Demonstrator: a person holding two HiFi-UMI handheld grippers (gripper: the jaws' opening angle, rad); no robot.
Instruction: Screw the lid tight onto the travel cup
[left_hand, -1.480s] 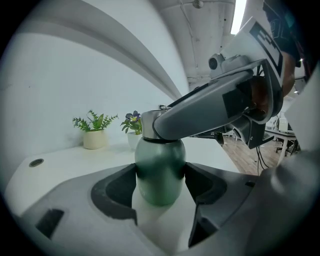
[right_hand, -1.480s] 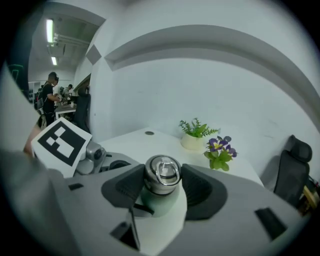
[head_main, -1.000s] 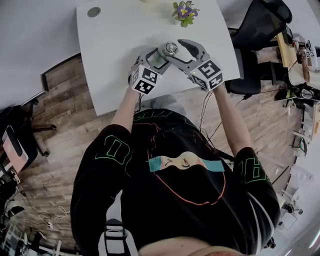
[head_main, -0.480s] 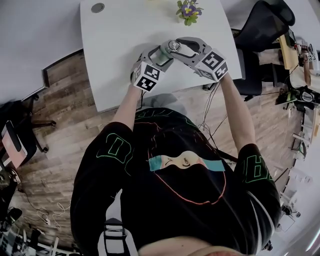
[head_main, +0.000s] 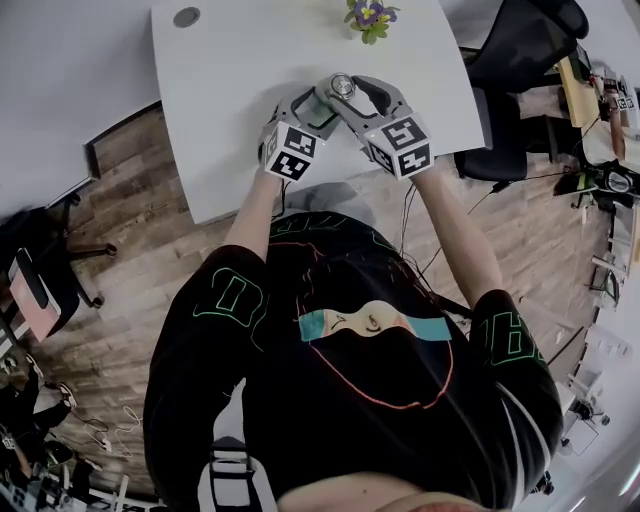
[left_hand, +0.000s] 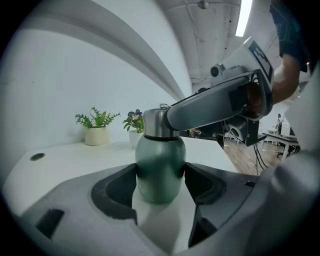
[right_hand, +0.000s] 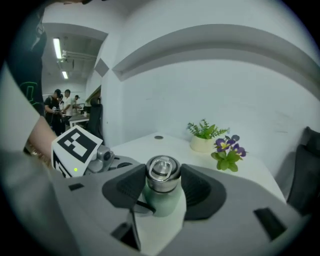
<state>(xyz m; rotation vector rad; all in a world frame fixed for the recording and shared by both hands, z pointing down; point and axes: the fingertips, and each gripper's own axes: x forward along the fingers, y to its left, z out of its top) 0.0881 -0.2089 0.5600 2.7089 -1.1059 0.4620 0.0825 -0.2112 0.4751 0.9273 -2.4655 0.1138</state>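
A green travel cup (head_main: 322, 108) stands upright near the white table's (head_main: 240, 90) front edge, with a steel lid (head_main: 342, 87) on top. My left gripper (head_main: 316, 110) is shut on the cup's body (left_hand: 160, 167), both pads pressed against its sides. My right gripper (head_main: 346, 90) comes in from the right at lid height. Its jaws have just been closing, and its pads now press on the lid (right_hand: 161, 172) from both sides. In the right gripper view the green body (right_hand: 167, 204) shows below the lid. In the left gripper view the right gripper (left_hand: 220, 102) crosses over the lid (left_hand: 155, 122).
A purple flower in a small pot (head_main: 368, 18) stands at the table's far edge, beside a leafy plant in a cream pot (left_hand: 97, 131). A round cable hole (head_main: 186, 17) is at the far left. A black office chair (head_main: 520, 45) stands right of the table. People (right_hand: 62, 105) stand far off.
The right gripper's jaws, wide apart around the lid a second ago, have closed onto it, and the gripper has rolled, its marker cube swinging left. The left gripper and cup kept still.
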